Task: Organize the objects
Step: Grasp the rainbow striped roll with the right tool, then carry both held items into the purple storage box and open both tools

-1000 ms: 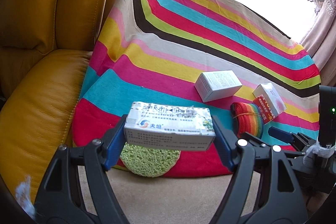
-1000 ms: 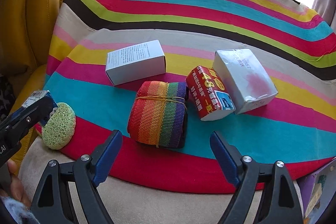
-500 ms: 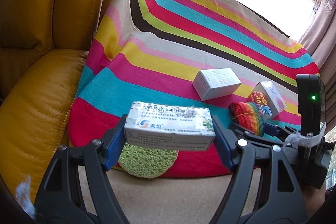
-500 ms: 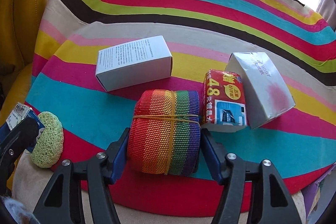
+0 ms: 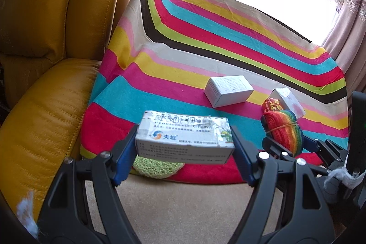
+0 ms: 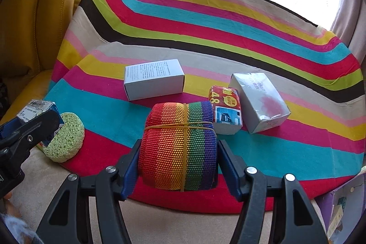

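Observation:
My left gripper [image 5: 184, 145] is shut on a white medicine box [image 5: 180, 129] with blue print and holds it above a green sponge [image 5: 155, 166]. In the right wrist view my right gripper [image 6: 179, 145] is shut on a rainbow-striped woven roll [image 6: 178, 129] bound with a yellow rubber band, both blue pads pressing on its ends. The left wrist view shows the same roll [image 5: 286, 129] at the right, just off the striped cloth [image 6: 205, 26]. The left gripper's finger [image 6: 34, 127] shows at the left edge beside the sponge [image 6: 64, 138].
On the cloth lie a white printed box [image 6: 153, 81], a red tissue pack [image 6: 225, 111] and a silver box [image 6: 258, 102]. A yellow leather armchair [image 5: 45, 61] stands at the left, curtains [image 5: 343, 26] at the right, and a purple box [image 6: 338, 205] at the near right.
My right gripper went forward around the rainbow roll, shut on it, then drew back a little with it. The left gripper kept its hold on the medicine box and hardly moved.

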Demonstrator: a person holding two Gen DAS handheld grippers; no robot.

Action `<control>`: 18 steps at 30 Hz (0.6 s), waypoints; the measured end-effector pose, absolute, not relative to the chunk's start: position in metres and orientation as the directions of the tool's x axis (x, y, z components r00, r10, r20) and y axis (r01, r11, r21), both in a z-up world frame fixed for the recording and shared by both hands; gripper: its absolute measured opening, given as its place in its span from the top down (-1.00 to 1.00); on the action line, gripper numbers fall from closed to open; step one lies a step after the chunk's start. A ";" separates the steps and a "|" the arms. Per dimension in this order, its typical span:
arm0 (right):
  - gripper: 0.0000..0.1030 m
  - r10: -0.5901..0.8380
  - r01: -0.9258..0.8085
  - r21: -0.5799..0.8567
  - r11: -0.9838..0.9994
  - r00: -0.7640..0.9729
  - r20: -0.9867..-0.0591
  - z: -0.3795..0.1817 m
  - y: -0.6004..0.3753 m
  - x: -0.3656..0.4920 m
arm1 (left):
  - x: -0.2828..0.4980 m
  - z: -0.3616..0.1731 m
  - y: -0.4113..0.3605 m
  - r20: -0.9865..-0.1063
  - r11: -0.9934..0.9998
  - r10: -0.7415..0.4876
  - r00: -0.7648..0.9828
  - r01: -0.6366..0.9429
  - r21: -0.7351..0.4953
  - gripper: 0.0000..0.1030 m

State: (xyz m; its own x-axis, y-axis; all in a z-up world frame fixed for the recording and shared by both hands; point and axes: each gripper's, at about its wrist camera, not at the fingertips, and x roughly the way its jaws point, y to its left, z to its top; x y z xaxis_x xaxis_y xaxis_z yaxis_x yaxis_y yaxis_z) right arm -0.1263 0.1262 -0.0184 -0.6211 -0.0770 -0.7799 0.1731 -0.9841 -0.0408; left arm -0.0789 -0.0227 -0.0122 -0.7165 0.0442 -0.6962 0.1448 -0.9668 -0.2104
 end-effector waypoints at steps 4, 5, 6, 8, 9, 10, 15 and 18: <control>-0.23 -0.067 0.168 -0.055 -0.984 -0.644 -0.762 -0.013 0.132 -0.114 | -0.074 -0.010 -0.014 -0.696 -0.972 0.039 -0.717 0.133 -0.192 -0.51; -0.23 -0.065 0.166 -0.057 -0.985 -0.649 -0.758 -0.012 0.133 -0.111 | -0.072 -0.010 -0.012 -0.696 -0.974 0.039 -0.717 0.129 -0.187 -0.51; -0.23 -0.063 0.164 -0.059 -0.985 -0.653 -0.754 -0.011 0.134 -0.108 | -0.071 -0.009 -0.009 -0.696 -0.975 0.038 -0.717 0.126 -0.183 -0.51; -0.23 -0.060 0.158 -0.061 -0.985 -0.662 -0.747 -0.009 0.137 -0.103 | -0.070 -0.008 -0.005 -0.697 -0.977 0.039 -0.716 0.118 -0.177 -0.51; -0.23 -0.058 0.155 -0.062 -0.986 -0.665 -0.744 -0.007 0.139 -0.101 | -0.069 -0.008 -0.003 -0.697 -0.978 0.041 -0.716 0.113 -0.174 -0.51; -0.23 -0.056 0.151 -0.062 -0.987 -0.669 -0.741 -0.007 0.141 -0.099 | -0.068 -0.008 -0.001 -0.697 -0.979 0.042 -0.716 0.109 -0.171 -0.51; -0.23 -0.043 0.126 -0.060 -0.990 -0.683 -0.729 -0.002 0.153 -0.088 | -0.065 -0.007 0.008 -0.699 -0.982 0.055 -0.713 0.087 -0.166 -0.51; -0.23 -0.033 0.110 -0.059 -0.992 -0.686 -0.726 0.000 0.160 -0.082 | -0.064 -0.007 0.014 -0.700 -0.983 0.067 -0.711 0.072 -0.168 -0.51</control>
State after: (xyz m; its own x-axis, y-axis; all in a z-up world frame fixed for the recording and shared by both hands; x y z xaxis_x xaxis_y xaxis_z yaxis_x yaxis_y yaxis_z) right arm -0.0818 0.1603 -0.0001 -0.6864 -0.0334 -0.7264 0.1104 -0.9922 -0.0586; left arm -0.0638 0.0141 -0.0070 -0.7105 0.0672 -0.7005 0.0724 -0.9832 -0.1677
